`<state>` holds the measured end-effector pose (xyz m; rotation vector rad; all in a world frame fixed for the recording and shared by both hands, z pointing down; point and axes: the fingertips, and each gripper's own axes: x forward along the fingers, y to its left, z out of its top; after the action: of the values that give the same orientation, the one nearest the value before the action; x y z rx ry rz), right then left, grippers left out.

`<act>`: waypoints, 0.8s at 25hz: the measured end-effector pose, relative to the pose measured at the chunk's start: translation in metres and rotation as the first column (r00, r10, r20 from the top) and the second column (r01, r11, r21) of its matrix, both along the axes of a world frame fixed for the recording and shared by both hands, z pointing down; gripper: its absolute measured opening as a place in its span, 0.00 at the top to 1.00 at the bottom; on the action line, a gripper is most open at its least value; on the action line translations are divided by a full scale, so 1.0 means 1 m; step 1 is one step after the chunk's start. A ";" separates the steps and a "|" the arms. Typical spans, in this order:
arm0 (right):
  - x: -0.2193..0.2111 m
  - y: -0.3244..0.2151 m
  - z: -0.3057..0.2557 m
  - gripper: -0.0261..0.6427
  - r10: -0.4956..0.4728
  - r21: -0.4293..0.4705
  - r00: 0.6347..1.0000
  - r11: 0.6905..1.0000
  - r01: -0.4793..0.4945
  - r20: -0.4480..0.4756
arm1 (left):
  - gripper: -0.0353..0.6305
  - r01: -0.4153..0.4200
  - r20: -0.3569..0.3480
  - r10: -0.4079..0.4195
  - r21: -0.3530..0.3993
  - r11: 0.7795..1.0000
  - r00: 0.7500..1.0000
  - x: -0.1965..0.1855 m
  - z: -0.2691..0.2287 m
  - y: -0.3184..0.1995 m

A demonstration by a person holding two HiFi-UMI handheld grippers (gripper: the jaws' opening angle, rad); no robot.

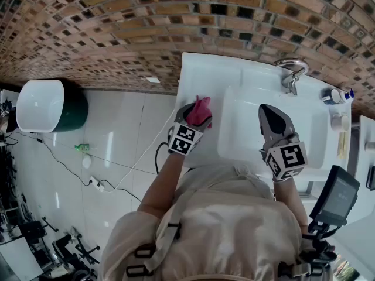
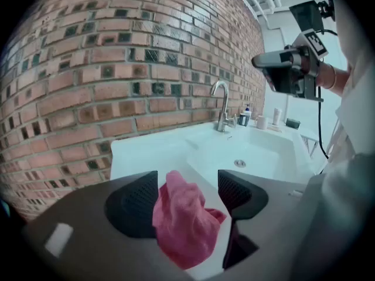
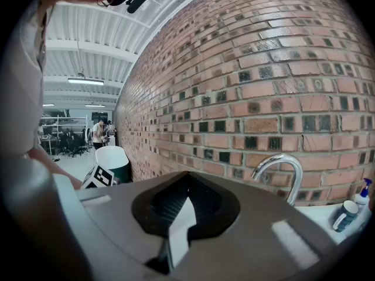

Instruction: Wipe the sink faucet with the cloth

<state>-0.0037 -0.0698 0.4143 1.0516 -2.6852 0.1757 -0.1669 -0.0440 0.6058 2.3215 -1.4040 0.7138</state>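
Observation:
A crumpled pink cloth (image 1: 200,110) (image 2: 184,221) lies on the left rim of the white sink (image 1: 202,75) (image 2: 146,151). My left gripper (image 1: 197,117) (image 2: 187,186) stands open around it; the cloth leans against the left pad, and a gap shows before the right pad. The chrome gooseneck faucet (image 1: 291,72) (image 2: 222,104) (image 3: 281,167) rises at the back of the basin against the brick wall. Over the basin's right part hangs my right gripper (image 1: 270,113) (image 3: 186,177), shut with nothing in it and pointing toward the faucet.
Cups and a spray bottle (image 1: 335,96) (image 3: 347,214) stand on the rim to the right of the faucet. The drain (image 2: 239,163) sits mid-basin. A white and green bin (image 1: 44,104) and cables lie on the tiled floor to the left. A dark device (image 1: 337,195) is at the lower right.

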 end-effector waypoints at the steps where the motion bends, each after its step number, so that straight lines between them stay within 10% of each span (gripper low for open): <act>1: 0.000 0.000 0.001 0.97 0.001 0.000 1.000 1.000 -0.001 0.000 | 0.50 -0.003 0.019 0.003 -0.031 1.000 1.000 0.000 0.010 0.000; 8: 0.009 -0.003 0.007 0.97 0.025 -0.013 1.000 1.000 -0.025 -0.007 | 0.50 -0.037 0.096 0.061 -0.238 0.971 0.994 0.001 0.082 0.006; 20: 0.025 -0.009 0.014 0.97 0.066 -0.046 0.998 0.997 -0.066 0.012 | 0.71 0.063 0.097 -0.040 -0.250 0.966 0.994 -0.013 0.087 -0.008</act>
<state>0.0215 -0.0784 0.4286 1.1297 -2.6465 0.2563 -0.1795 -0.0518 0.6926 2.0715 -1.3196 0.9352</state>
